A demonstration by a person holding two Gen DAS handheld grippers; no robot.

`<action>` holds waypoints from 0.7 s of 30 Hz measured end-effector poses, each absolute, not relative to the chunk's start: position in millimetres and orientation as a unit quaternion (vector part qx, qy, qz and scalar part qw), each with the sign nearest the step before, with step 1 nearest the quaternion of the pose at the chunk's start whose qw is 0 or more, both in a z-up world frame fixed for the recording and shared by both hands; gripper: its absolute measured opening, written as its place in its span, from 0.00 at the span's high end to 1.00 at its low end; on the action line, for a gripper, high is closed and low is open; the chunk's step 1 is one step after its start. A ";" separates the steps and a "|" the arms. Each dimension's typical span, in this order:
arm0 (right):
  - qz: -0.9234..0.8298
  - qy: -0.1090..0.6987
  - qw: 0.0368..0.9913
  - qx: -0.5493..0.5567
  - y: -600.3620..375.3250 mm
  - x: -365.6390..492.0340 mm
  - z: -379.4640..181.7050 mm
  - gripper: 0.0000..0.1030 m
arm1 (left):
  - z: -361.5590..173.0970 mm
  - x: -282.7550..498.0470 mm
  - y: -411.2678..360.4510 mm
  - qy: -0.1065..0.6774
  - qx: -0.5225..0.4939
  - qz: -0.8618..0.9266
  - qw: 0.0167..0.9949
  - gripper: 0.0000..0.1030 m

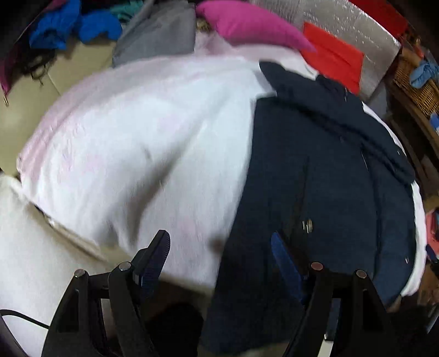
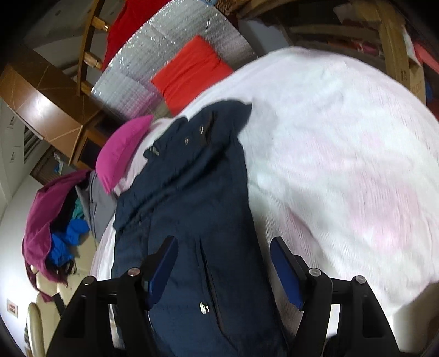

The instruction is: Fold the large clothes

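A dark navy jacket with metal snaps lies spread on a white and pale pink bedspread. My left gripper hovers open over the jacket's near left edge, one finger above the bedspread and the other above the navy cloth. In the right wrist view the jacket runs lengthwise away from me across the bedspread. My right gripper stands open above it, with navy cloth showing between the fingers but not pinched. Both views are blurred by motion.
A magenta pillow and a red cloth on silver bubble foil lie past the jacket. Grey and blue garments are piled at the far left. A wicker basket stands at the right; wooden furniture flanks the bed.
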State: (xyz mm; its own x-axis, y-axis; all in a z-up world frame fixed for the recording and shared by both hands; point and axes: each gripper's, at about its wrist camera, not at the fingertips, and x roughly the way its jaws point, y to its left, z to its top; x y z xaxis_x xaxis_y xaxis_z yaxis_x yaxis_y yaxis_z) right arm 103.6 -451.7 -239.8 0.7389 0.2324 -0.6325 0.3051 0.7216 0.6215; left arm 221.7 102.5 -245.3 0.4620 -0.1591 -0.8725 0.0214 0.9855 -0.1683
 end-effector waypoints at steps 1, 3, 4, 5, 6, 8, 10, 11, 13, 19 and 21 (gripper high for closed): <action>-0.018 0.366 0.852 0.373 -450.9 100.0 -243.0 0.29 | -247.8 218.8 103.3 0.525 -0.073 -0.061 0.846 0.26; -0.005 0.380 0.844 0.380 -450.4 88.8 -251.4 0.29 | -251.1 214.2 103.0 0.540 -0.087 -0.080 0.833 0.26; 0.000 0.385 0.840 0.383 -448.8 86.8 -254.5 0.29 | -252.0 212.7 102.1 0.547 -0.090 -0.091 0.827 0.26; 0.005 0.390 0.836 0.386 -447.5 83.5 -258.6 0.29 | -253.1 212.0 101.5 0.552 -0.090 -0.096 0.824 0.26; 0.007 0.397 0.832 0.388 -446.4 79.8 -263.1 0.29 | -254.8 211.6 100.8 0.558 -0.091 -0.099 0.819 0.26; 0.009 0.411 0.826 0.385 -441.7 76.5 -272.0 0.29 | -257.5 211.0 100.3 0.564 -0.094 -0.096 0.815 0.25; 0.005 0.428 0.822 0.375 -437.7 78.4 -280.6 0.29 | -262.7 212.9 100.0 0.575 -0.101 -0.099 0.806 0.25; 0.005 0.432 0.821 0.373 -436.3 79.7 -283.7 0.29 | -266.4 213.3 98.7 0.583 -0.104 -0.103 0.799 0.25; 0.011 0.445 0.813 0.374 -432.8 84.5 -292.1 0.29 | -272.4 213.3 96.4 0.593 -0.109 -0.107 0.791 0.25; 0.056 0.478 0.812 0.332 -400.4 91.6 -301.9 0.35 | -285.1 212.3 89.5 0.610 -0.120 -0.126 0.773 0.27; 0.083 0.470 0.816 0.327 -391.8 88.9 -298.3 0.38 | -280.6 208.6 84.4 0.597 -0.114 -0.140 0.782 0.27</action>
State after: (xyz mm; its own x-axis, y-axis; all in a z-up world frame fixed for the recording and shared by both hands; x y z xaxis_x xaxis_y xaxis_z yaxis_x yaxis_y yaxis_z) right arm 88.9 -391.8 -298.3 0.5436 0.4428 -0.7130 0.1716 0.7729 0.6109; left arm 208.6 84.4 -280.6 0.2480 -0.3551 -0.9013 0.0840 0.9348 -0.3452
